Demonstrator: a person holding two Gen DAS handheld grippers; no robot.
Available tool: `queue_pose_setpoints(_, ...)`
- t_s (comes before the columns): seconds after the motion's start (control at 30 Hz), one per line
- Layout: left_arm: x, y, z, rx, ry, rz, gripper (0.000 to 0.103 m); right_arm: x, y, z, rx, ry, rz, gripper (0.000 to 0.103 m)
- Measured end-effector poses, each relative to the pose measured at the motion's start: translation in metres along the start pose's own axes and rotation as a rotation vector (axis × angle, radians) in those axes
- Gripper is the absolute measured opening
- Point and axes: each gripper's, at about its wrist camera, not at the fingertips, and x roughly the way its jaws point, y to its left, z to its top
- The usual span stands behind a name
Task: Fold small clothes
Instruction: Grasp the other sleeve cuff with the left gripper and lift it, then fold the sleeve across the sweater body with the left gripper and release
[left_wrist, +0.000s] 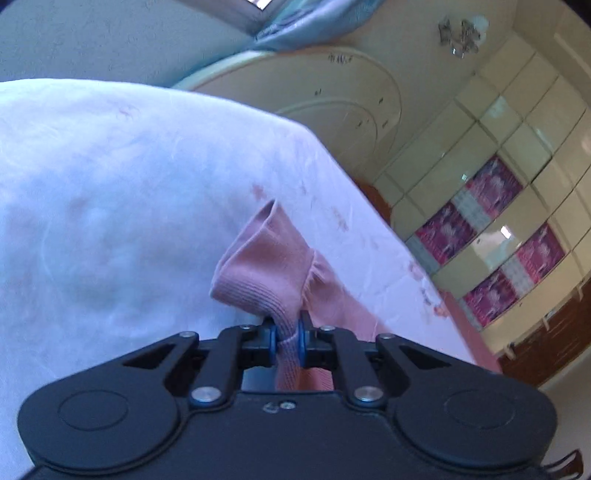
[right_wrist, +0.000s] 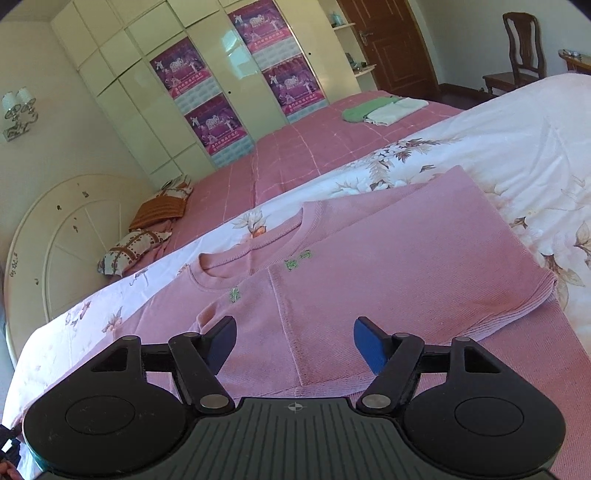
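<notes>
A: Bedroom. Left wrist view first: a white quilt (left_wrist: 122, 206) fills most of the frame, a cream round headboard (left_wrist: 321, 96) behind it, a cupboard wall w/ purple posters (left_wrist: 491, 184) at right.

B: And the gripper there?

A: Left gripper (left_wrist: 287, 339) is clamped tight on the ribbed cuff (left_wrist: 266, 273) of a pink sweater's sleeve. Blue pads pinch the knit, the cuff fans out above them, and the rest of the sleeve trails down past the right finger. That view gives only the sleeve; the body of the garment is out of frame.

B: Right wrist view?

A: Shows what the left can't. The pink sweater (right_wrist: 388, 266) lies flat on the floral quilt (right_wrist: 517, 147), neck hole toward the headboard (right_wrist: 70, 240), green embroidery on the chest. One part is already folded over the front, its straight edge running down the middle. Right gripper (right_wrist: 294, 345) hangs just above the lower front w/ jaws spread wide, nothing between them.

B: Anything else in that view only?

A: Pink checked bedspread (right_wrist: 295, 147) beyond the quilt, a green and white pile of folded clothes (right_wrist: 380, 110) on it, patterned pillows (right_wrist: 147, 229) by the headboard, a brown door (right_wrist: 391, 48), a wooden chair (right_wrist: 517, 51), a wall lamp (right_wrist: 18, 107). Left gripper isn't visible from here.
</notes>
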Motion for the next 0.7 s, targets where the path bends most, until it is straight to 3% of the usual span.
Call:
queue_pose_setpoints(0.07,-0.013,-0.027,-0.008,0.134,-0.051,-0.026,0.009,-0.001,-0.007,0.000,0.007,0.003,-0.003,0.071)
queue_pose_setpoints(0.17,-0.042,-0.103,-0.034,0.383,-0.082,-0.149,0.009,-0.006,-0.018,0.000,0.016,-0.007,0.000,0.071)
queue_pose_setpoints(0.27,-0.057,-0.178,-0.077,0.557,-0.043,-0.249,0.009,-0.006,-0.032,0.002,0.028,-0.011,-0.001,0.071)
queue_pose_setpoints(0.47,-0.074,-0.297,-0.194,0.730,0.070,-0.415,0.009,-0.010,-0.050,0.008,0.059,-0.033,0.043,0.071)
queue_pose_setpoints(0.57,-0.076,-0.328,-0.254,0.795,0.142,-0.463,0.009,-0.017,-0.059,0.013,0.061,-0.038,0.061,0.071)
queue_pose_setpoints(0.7,-0.074,-0.347,-0.307,0.859,0.213,-0.491,0.009,-0.024,-0.075,0.020,0.076,-0.036,0.082,0.071)
